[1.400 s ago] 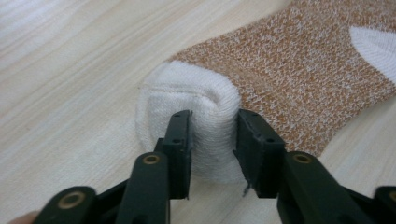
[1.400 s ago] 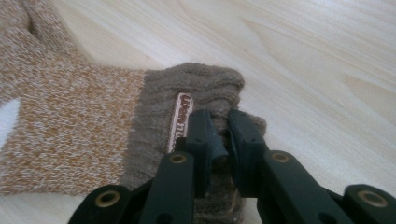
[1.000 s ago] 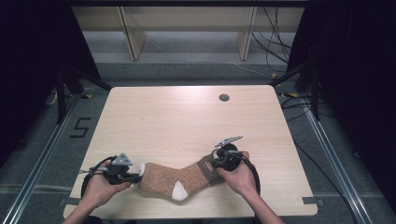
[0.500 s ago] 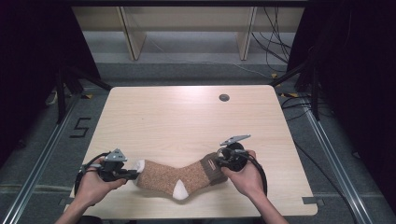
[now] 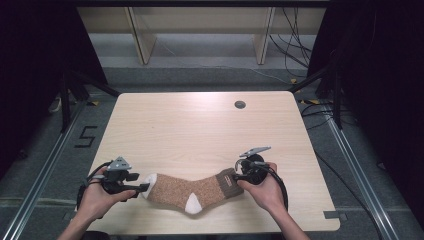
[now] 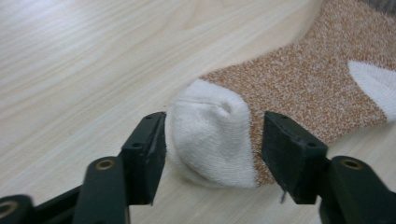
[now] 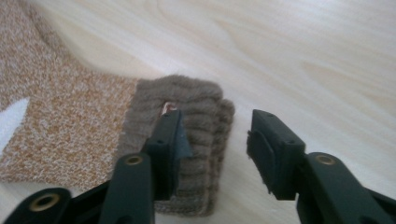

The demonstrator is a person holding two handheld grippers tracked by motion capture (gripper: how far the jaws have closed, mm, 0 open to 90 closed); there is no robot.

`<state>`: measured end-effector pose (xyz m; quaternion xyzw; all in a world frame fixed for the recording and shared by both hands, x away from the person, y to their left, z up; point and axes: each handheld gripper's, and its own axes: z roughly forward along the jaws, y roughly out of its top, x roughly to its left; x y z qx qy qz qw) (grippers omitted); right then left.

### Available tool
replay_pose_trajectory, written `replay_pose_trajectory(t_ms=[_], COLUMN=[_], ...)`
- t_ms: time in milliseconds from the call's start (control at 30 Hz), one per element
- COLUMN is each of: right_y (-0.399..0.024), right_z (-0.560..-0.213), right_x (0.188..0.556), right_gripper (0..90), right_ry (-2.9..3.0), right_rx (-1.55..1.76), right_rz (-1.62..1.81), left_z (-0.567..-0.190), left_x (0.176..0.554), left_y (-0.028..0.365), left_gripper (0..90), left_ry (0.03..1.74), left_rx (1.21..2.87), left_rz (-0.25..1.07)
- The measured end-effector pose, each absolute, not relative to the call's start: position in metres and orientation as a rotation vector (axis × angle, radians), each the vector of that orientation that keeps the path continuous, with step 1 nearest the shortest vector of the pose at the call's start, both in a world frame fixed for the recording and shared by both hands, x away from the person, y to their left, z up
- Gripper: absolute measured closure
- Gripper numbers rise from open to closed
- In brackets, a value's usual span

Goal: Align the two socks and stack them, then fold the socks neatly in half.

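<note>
Both grippers: jaws just popped open, letting go
Left gripper (image 6: 212, 154): wide around white toe of fuzzy brown sock (image 5: 192, 189), pads off
Right gripper (image 7: 215, 140): loose astride ribbed cuff
Sock: flat along light wooden table's (image 5: 200, 125) near edge, unmoved

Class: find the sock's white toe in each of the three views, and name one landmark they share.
High view: white toe, bottom left, beside the left gripper.
Left gripper view: centre, between open jaws.
Right gripper view: not in it.
Shared landmark: white heel patch.
</note>
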<state>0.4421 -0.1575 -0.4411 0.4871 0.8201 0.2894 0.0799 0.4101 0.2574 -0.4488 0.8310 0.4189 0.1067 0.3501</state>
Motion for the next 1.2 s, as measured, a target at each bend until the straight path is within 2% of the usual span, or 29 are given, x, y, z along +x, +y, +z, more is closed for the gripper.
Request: replay_pose_trajectory(t_ms=[167, 500, 967, 1200], right_y=[-0.162, -0.168, -0.169, -0.173], right_z=[-0.441, -0.441, -0.440, -0.442], right_x=[0.444, 0.446, 0.448, 0.446], right_gripper=[46.2, 40.0, 40.5, 41.0], right_ry=[2.431, 2.409, 2.416, 2.420], right_rx=[1.421, 1.444, 1.425, 1.424], right_rz=[0.883, 0.934, 0.962, 0.954], left_z=[-0.453, -0.448, -0.453, -0.454], left_x=[0.412, 0.414, 0.421, 0.423], left_y=[0.261, 0.257, 0.254, 0.256], left_gripper=[30.9, 27.1, 26.1, 24.5], left_ry=[1.137, 1.103, 1.151, 1.146], left_rx=[2.097, 2.040, 1.950, 1.999], left_rz=[0.277, 0.292, 0.264, 0.272])
